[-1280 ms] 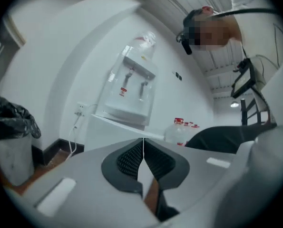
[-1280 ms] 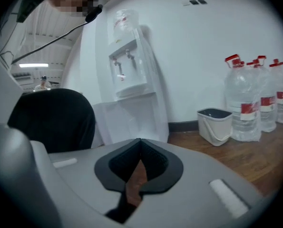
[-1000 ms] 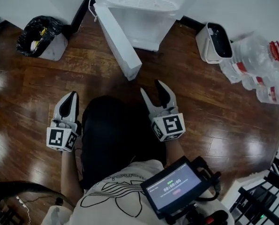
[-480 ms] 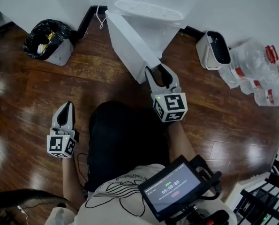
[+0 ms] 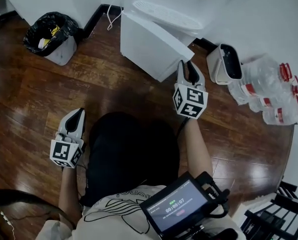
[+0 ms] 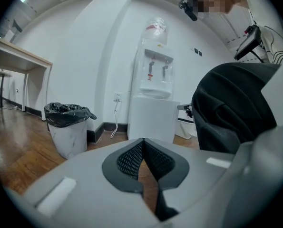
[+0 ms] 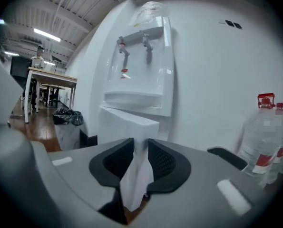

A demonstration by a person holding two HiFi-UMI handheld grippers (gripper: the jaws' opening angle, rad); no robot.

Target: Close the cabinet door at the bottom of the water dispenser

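Note:
The white water dispenser [image 5: 164, 14] stands against the wall, and its bottom cabinet door [image 5: 154, 46] swings out over the wooden floor. My right gripper [image 5: 187, 64] is at the door's free edge. In the right gripper view its jaws [image 7: 140, 146] are closing, and the white door edge [image 7: 127, 122] fills the gap between the pads. My left gripper [image 5: 77, 113] hangs low at the left beside the person's knee, shut and holding nothing. In the left gripper view the left gripper [image 6: 141, 144] points towards the dispenser [image 6: 155, 80], well short of it.
A bin with a black liner [image 5: 51, 36] stands left of the dispenser by the wall. A small white container [image 5: 228, 61] and several large water bottles [image 5: 269, 94] lie to the right. The person's dark trousers [image 5: 128, 149] and a chest-mounted screen [image 5: 176, 209] fill the foreground.
My right gripper has moved forward and right to the door's free edge, and its jaws have narrowed around it. The door has swung towards the dispenser. The left gripper dropped slightly.

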